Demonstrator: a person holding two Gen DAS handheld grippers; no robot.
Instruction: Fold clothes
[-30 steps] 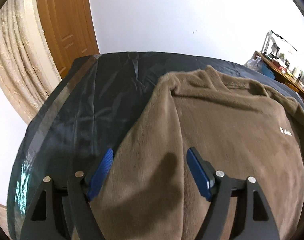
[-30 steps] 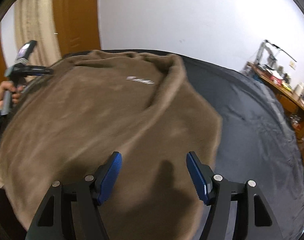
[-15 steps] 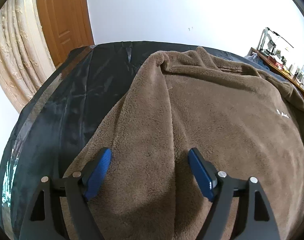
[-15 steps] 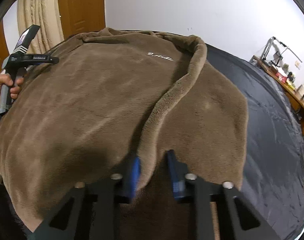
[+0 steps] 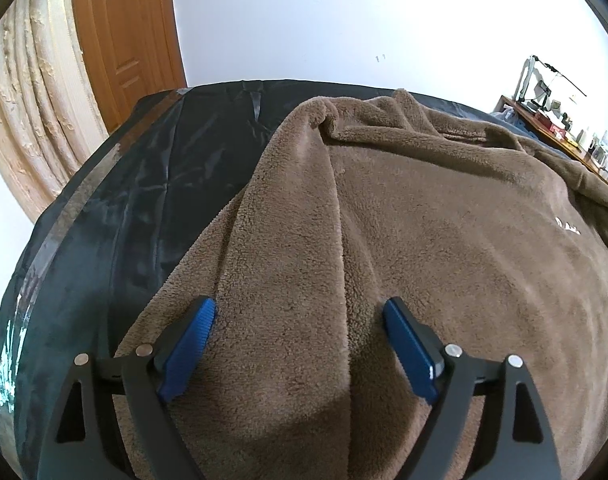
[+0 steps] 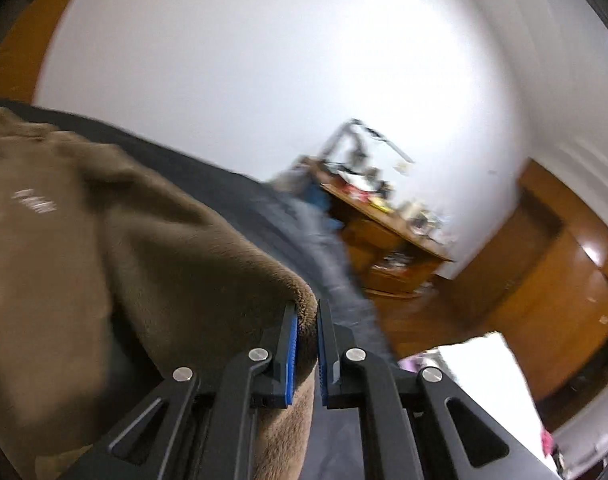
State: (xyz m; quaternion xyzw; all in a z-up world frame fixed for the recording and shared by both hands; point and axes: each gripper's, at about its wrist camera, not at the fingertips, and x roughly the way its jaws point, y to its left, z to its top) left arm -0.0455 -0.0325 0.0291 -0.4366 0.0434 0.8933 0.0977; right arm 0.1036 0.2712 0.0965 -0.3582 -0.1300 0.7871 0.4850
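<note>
The right gripper (image 6: 307, 312) pinches a raised fold of the brown fleece garment (image 5: 403, 248) between its fingers, while the left gripper (image 5: 298, 312) hovers over it, fingers spread wide.

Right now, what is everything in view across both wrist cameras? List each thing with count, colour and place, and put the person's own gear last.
Fluffy brown fleece garment: one, brown with small white lettering, spread over the dark surface, one edge lifted.
Glossy black cover sheet: one, black, under the garment.
Wooden panelled door: one, orange-brown, far left.
Cream pleated curtain: one, beige, beside the door.
Plain white wall: one, white, behind the surface.
Cluttered wooden desk: one, brown, far right by the wall; its items are too blurred to name.
Left tongs: one, black with blue pads, open over the garment.
Right tongs: one, black with blue pads, shut on the garment's edge.
</note>
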